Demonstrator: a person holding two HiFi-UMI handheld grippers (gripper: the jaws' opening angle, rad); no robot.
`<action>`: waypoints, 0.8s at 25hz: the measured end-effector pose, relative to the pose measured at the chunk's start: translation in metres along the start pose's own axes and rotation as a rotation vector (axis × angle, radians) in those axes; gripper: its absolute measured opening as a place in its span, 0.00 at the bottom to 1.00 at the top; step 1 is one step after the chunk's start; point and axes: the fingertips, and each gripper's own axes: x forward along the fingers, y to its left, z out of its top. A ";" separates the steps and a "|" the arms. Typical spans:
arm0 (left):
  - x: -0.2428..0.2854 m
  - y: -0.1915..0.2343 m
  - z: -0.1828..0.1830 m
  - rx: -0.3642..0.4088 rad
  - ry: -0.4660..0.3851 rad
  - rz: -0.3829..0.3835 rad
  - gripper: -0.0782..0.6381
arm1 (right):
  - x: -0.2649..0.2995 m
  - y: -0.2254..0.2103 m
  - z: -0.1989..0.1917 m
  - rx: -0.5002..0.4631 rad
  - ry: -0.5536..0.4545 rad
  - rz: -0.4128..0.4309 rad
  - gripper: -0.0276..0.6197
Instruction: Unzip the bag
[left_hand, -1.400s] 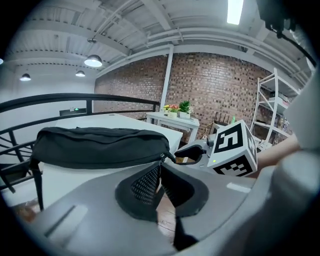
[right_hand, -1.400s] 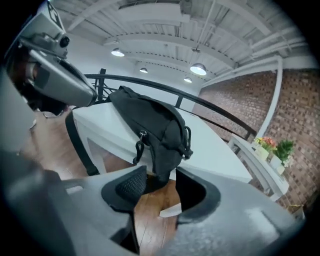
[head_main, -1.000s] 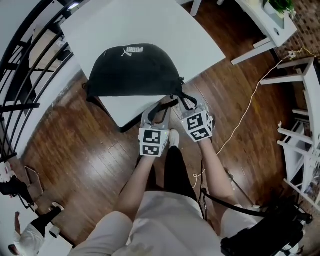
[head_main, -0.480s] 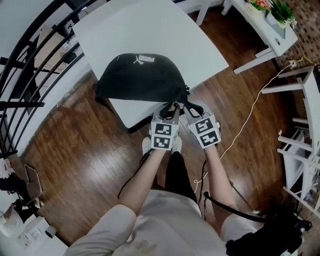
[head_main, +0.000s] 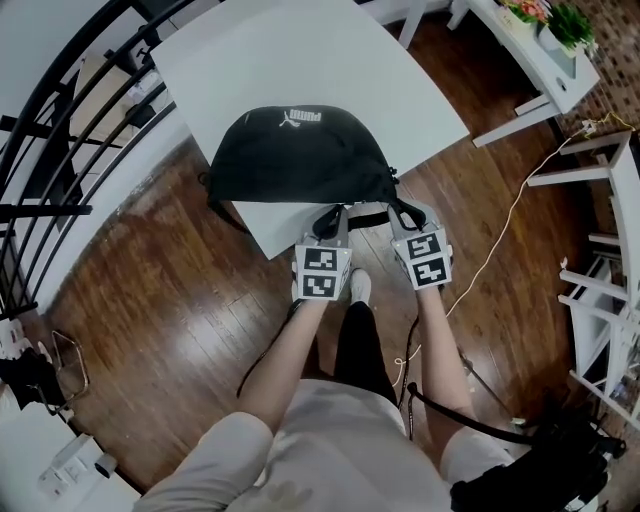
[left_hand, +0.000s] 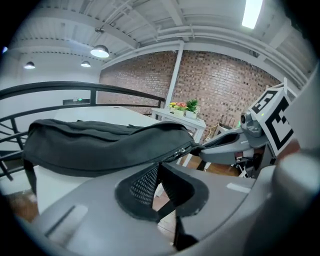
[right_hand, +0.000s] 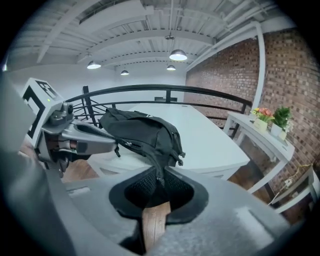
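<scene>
Black waist bag (head_main: 300, 155) lying on the white worktop (head_main: 300, 60), along its near edge and close to the near corner; the bag's right end overhangs that edge.

We judge the unzipping not yet begun. In the left gripper view the zip line runs shut along the bag's upper seam, and the zip slider (left_hand: 183, 150) sits at the right end. The whole run of the zip therefore remains to be opened.

The right claw (head_main: 404, 212) is closed on the bag's right end, its pads pinching the black fabric where it narrows. We cannot tell whether the slider's pull tab is in that pinch.

The left claw (head_main: 330, 225) is also pressed narrow, just under the bag's near edge. It appears to grip the thin black strap (head_main: 362, 213) that runs between the two claws, not the bag body.

Both claws thus meet the bag from off the near edge, the left one near its middle and the right one at its right end.
</scene>
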 end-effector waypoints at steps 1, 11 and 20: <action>-0.004 0.009 0.001 -0.027 0.001 0.015 0.15 | 0.001 -0.004 0.000 0.018 -0.003 -0.014 0.10; -0.110 0.256 -0.038 -0.072 0.030 0.419 0.15 | 0.015 -0.038 -0.015 0.059 0.022 -0.130 0.10; -0.164 0.291 -0.023 -0.036 -0.036 0.318 0.13 | 0.014 -0.038 -0.023 0.095 0.057 -0.277 0.11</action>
